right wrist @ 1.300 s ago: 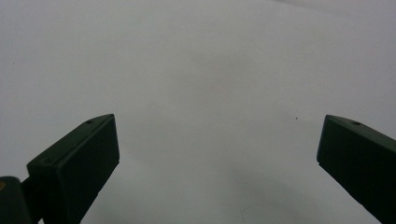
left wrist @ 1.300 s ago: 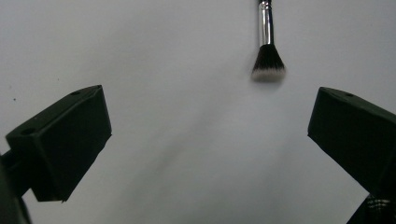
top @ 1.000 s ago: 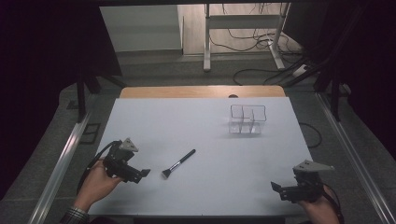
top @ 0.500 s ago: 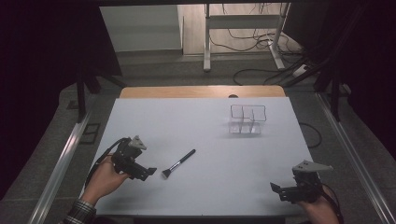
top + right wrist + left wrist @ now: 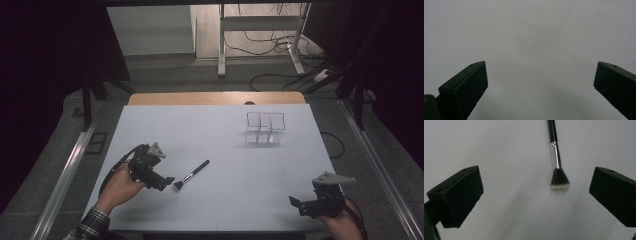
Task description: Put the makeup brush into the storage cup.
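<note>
Your left tongs [image 5: 169, 180] sit just beside the bristle end of the slim black-handled makeup brush with a silver ferrule [image 5: 192, 175], which lies flat on the white counter [image 5: 220, 145]. In the left gripper view the jaws stand wide apart with the brush [image 5: 556, 157] between and beyond them, untouched, bristles pointing toward you. Your right tongs [image 5: 295, 202] hang well apart from the brush, at the counter's near right corner, jaws spread wide over bare surface. The clear plastic divided organiser box [image 5: 265, 127] stands far beyond the brush, toward the right.
</note>
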